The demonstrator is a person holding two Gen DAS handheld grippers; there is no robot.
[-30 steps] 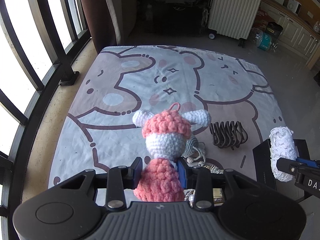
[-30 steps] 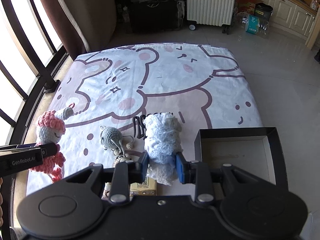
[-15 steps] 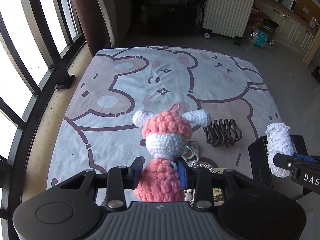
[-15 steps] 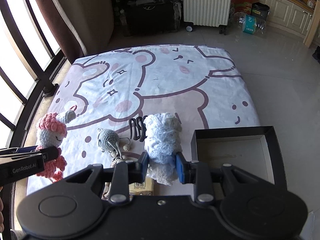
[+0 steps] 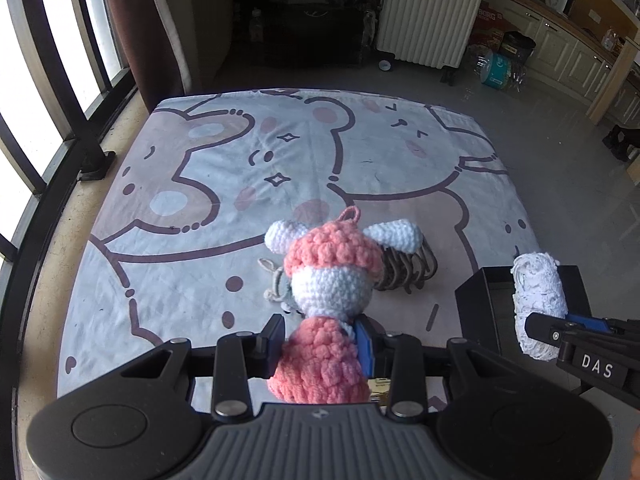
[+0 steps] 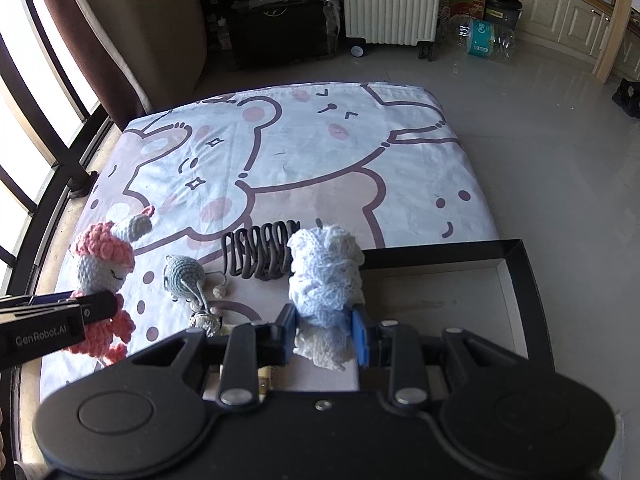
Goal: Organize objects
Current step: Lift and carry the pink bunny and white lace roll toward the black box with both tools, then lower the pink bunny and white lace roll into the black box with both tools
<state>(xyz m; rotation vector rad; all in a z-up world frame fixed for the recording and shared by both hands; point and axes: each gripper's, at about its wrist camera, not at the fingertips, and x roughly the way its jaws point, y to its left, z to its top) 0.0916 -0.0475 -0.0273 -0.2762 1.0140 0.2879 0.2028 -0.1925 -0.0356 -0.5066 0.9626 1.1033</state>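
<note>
My left gripper (image 5: 322, 346) is shut on a pink and white crocheted doll (image 5: 328, 276), held above the bear-print sheet; the doll also shows in the right wrist view (image 6: 102, 264). My right gripper (image 6: 324, 334) is shut on a white knitted bundle (image 6: 326, 276), held over the left rim of the black box (image 6: 516, 264). The bundle (image 5: 538, 292) and the box (image 5: 480, 300) also show at the right of the left wrist view. A grey crocheted mouse (image 6: 184, 276) and a dark coiled hair clip set (image 6: 260, 254) lie on the sheet.
The bear-print sheet (image 5: 280, 152) covers a low surface. Window bars (image 5: 52, 80) run along the left. A white radiator (image 6: 390, 0) and cabinets stand far back. A small tan item (image 6: 208, 320) lies by the mouse.
Both grippers keep their holds. The left gripper with the doll has shifted right, toward the clips and box. The right gripper has moved toward the box, so the bundle now overlaps its left rim.
</note>
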